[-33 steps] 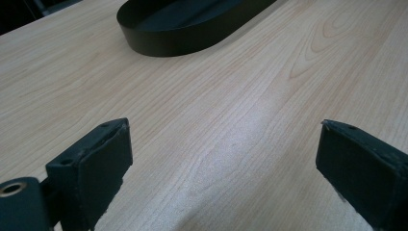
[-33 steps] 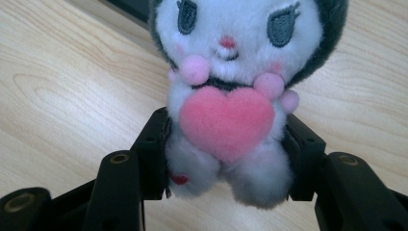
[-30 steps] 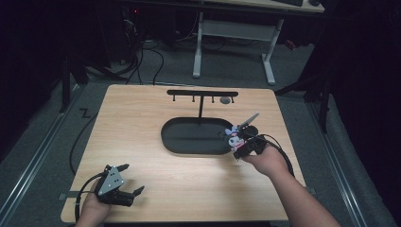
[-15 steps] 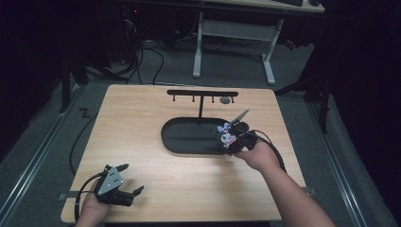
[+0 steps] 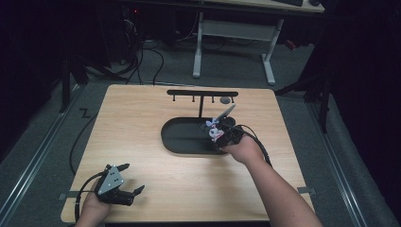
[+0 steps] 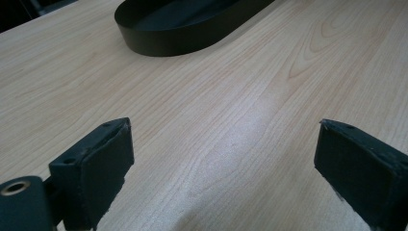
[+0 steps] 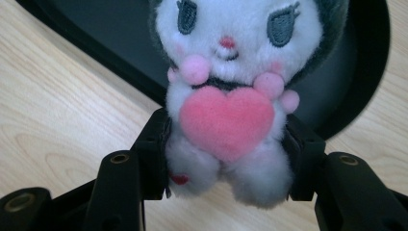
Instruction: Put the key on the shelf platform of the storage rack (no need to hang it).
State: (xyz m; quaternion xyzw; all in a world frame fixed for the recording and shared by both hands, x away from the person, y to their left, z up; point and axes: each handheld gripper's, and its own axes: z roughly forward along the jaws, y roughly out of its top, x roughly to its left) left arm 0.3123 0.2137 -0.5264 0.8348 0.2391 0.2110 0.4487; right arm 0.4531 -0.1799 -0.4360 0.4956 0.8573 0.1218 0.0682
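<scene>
Your right tongs (image 7: pixel 226 154) are pinching a small plush toy (image 7: pixel 231 96) by its lower body, one jaw pressing in on each side. The toy is white with a dark hood, stitched grey eyes, a small pink nose and a pink felt heart held against its chest; a small red mark is showing on one foot, too small to read. No brand, label or writing is showing on the toy or anywhere else.

In the high view you are holding the right tongs (image 5: pixel 218 133) over the right end of the black oval tray (image 5: pixel 182 137), with the plush toy (image 5: pixel 213 130) sitting just above the tray's near rim. In the right gripper view the tray (image 7: pixel 356 82) is lying behind the toy. A black rack with small hooks (image 5: pixel 201 94) is standing behind the tray.

Your left tongs (image 6: pixel 221 163) are spread wide with nothing between them, hovering low over the bare wooden surface (image 6: pixel 240 96). In the high view they (image 5: pixel 132 179) are sitting near the surface's front-left corner, well apart from the tray.
</scene>
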